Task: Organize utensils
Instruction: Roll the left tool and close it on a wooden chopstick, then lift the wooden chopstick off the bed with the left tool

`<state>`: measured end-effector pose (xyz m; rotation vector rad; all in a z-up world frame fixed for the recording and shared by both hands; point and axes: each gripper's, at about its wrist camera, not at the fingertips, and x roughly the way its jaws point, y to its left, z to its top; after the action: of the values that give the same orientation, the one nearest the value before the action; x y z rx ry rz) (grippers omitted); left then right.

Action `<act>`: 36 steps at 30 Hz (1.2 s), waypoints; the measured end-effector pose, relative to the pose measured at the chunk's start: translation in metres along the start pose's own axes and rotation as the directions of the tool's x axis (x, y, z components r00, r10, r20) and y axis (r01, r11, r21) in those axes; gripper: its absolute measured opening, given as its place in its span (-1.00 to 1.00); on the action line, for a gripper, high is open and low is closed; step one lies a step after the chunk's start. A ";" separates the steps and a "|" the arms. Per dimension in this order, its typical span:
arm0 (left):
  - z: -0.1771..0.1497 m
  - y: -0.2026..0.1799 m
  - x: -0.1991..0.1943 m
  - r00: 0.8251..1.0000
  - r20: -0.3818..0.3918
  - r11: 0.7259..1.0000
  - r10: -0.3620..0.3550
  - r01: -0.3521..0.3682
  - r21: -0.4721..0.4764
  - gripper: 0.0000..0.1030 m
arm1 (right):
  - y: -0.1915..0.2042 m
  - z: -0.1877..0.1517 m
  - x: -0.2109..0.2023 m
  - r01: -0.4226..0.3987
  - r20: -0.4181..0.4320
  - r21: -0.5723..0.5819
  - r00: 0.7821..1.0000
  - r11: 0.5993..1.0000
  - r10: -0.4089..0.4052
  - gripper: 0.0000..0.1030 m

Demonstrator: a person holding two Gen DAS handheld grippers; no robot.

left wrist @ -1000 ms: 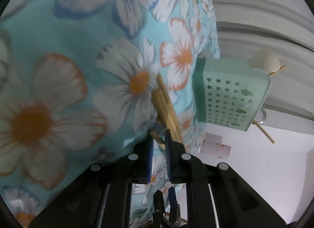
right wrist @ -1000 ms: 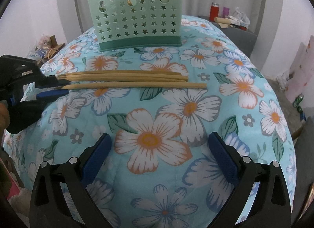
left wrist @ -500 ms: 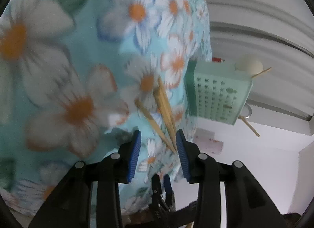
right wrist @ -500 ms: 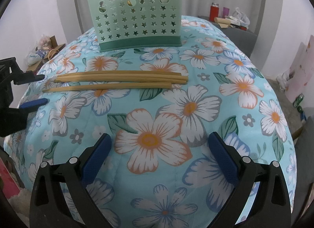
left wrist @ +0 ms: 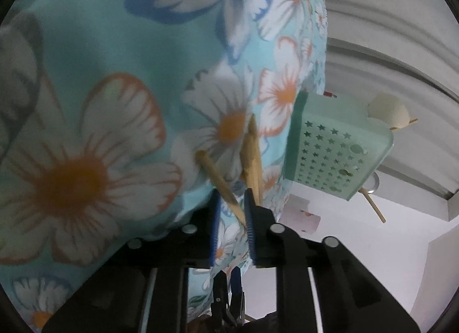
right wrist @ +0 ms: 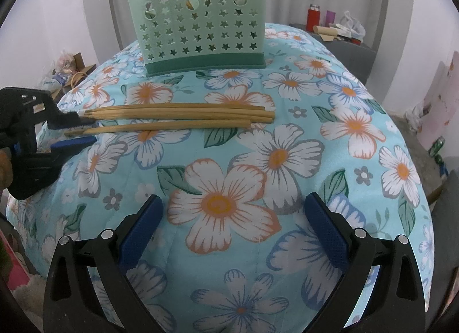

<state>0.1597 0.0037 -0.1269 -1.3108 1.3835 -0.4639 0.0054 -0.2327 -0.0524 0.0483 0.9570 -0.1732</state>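
Note:
Three bamboo chopsticks (right wrist: 183, 112) lie side by side on the flowered cloth (right wrist: 223, 204), and a single chopstick (right wrist: 172, 128) lies just in front of them. Behind stands a mint-green utensil holder (right wrist: 198, 31) with star holes and utensils in it. From the left, my left gripper (right wrist: 90, 131) reaches the thin ends. In the left wrist view its jaws (left wrist: 232, 204) are closing on the single chopstick (left wrist: 218, 178), which crosses slantwise from one blue pad to the other; the other chopsticks (left wrist: 252, 155) lie beside the right pad. My right gripper (right wrist: 233, 224) hangs open over the cloth, holding nothing.
The cloth bulges like a cushion and drops away at its edges. A pale spoon head (left wrist: 385, 110) sticks out of the holder (left wrist: 335, 158). A red bottle (right wrist: 312, 16) and a purple cup (right wrist: 330, 17) stand on a grey surface behind. Clutter (right wrist: 71, 72) lies at far left.
The left gripper opened and drew back from the chopsticks, then came in again and narrowed around the single one. That chopstick has slid left. The right gripper has not moved.

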 end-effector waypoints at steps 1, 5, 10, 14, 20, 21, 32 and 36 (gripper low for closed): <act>0.001 0.002 0.000 1.000 0.001 1.000 -0.002 0.002 -0.008 -0.76 | 0.000 -0.001 0.000 0.000 0.000 0.001 1.000 1.000 0.000 0.85; 0.001 0.003 0.001 1.000 0.004 1.000 -0.009 0.009 -0.017 -0.79 | 0.000 0.000 0.000 -0.001 0.000 0.002 1.000 1.000 0.001 0.85; -0.001 0.001 -0.001 1.000 0.014 1.000 -0.015 0.015 0.010 -0.82 | 0.000 -0.001 0.000 -0.001 0.000 0.001 1.000 1.000 0.001 0.85; -0.009 -0.007 -0.007 0.998 0.044 0.996 -0.037 0.033 0.089 -0.85 | 0.001 -0.001 0.000 0.000 0.000 0.001 1.000 1.000 0.000 0.85; -0.020 -0.023 -0.030 0.990 0.054 0.968 -0.130 0.114 0.225 -0.90 | 0.000 -0.002 -0.001 0.000 0.001 0.002 1.000 1.000 0.000 0.85; -0.022 -0.028 -0.035 0.988 0.059 0.958 -0.145 0.125 0.256 -0.90 | 0.000 -0.001 -0.001 0.002 0.001 0.004 1.000 1.000 -0.002 0.85; -0.031 -0.058 -0.066 0.966 0.080 0.901 -0.245 0.197 0.386 -0.90 | -0.001 0.004 0.001 -0.001 0.010 0.026 1.000 1.000 0.001 0.85; -0.026 -0.063 -0.076 0.960 0.110 0.895 -0.256 0.193 0.401 -0.90 | 0.000 0.004 0.001 -0.001 0.004 0.016 1.000 1.000 0.001 0.85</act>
<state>0.1461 0.0404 -0.0327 -1.1535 0.9474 -0.7343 0.0089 -0.2335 -0.0511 0.0627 0.9521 -0.1799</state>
